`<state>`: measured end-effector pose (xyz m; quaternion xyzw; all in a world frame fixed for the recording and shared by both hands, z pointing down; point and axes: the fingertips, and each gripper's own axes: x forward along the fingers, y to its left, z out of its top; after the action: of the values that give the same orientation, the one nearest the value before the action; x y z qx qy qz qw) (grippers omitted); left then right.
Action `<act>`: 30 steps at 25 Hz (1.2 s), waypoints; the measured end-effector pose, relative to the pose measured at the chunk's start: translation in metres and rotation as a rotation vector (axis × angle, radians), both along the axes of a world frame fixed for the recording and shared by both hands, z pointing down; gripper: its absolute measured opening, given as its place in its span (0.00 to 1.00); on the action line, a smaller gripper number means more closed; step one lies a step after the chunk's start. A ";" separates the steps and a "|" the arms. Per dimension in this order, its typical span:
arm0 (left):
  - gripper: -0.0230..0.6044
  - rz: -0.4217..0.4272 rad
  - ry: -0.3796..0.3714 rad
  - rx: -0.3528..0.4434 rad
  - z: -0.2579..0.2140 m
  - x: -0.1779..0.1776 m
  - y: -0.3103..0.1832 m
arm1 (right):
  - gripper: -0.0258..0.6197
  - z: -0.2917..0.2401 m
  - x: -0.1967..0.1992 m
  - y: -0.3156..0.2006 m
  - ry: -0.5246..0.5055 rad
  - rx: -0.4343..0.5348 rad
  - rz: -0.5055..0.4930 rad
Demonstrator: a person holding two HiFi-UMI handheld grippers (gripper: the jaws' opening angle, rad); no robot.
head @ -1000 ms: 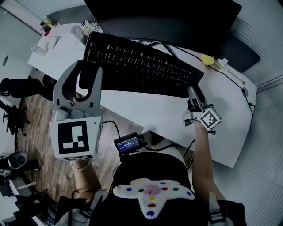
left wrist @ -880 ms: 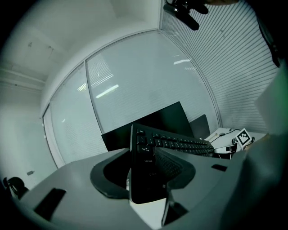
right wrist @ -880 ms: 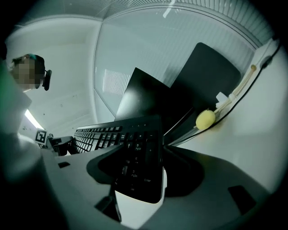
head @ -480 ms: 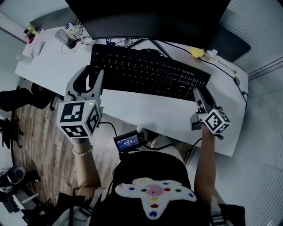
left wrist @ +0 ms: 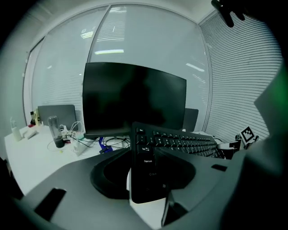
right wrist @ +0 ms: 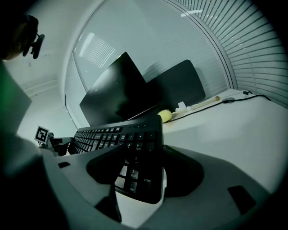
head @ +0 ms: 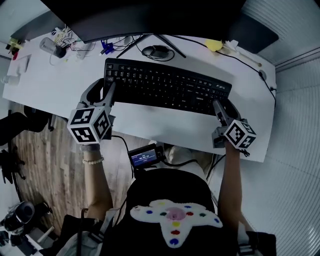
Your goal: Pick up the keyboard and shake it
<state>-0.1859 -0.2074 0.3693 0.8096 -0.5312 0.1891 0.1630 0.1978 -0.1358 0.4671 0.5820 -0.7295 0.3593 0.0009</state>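
A black keyboard (head: 167, 87) lies crosswise over the white desk (head: 45, 90), in front of the monitor. My left gripper (head: 103, 86) is shut on its left end, where the Caps Lock key (left wrist: 147, 161) sits between the jaws. My right gripper (head: 220, 106) is shut on the right end, jaws round the number pad (right wrist: 135, 157). In the right gripper view the keyboard's near corner hangs a little above the desk top. Both marker cubes face the head camera.
A dark monitor (head: 150, 15) stands behind the keyboard, with a mouse (head: 157, 51) at its foot. A yellow object (head: 214, 45) lies at the back right; cables and a bottle (head: 49, 46) at the back left. A small lit screen (head: 144, 157) hangs below the desk's front edge.
The keyboard, held at both ends, has come down from a raised, tilted pose near the camera to low and level over the desk. Both grippers moved with it.
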 end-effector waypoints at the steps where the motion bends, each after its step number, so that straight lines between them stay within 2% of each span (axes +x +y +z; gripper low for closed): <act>1: 0.33 0.007 0.009 -0.016 0.009 0.000 -0.002 | 0.47 0.004 0.000 0.002 0.008 -0.014 0.006; 18: 0.33 0.042 0.101 -0.284 0.133 -0.005 -0.023 | 0.47 0.067 -0.002 0.007 0.130 -0.248 0.036; 26: 0.33 0.022 0.118 -0.377 0.173 -0.010 -0.020 | 0.47 0.090 -0.006 0.008 0.159 -0.325 0.031; 30: 0.33 0.016 0.120 -0.390 0.182 -0.008 -0.020 | 0.47 0.091 -0.005 0.007 0.182 -0.334 0.029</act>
<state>-0.1937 -0.2278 0.5508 0.7767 -0.4675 0.2410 0.3465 0.1925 -0.1288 0.5578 0.6143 -0.6482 0.4212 0.1581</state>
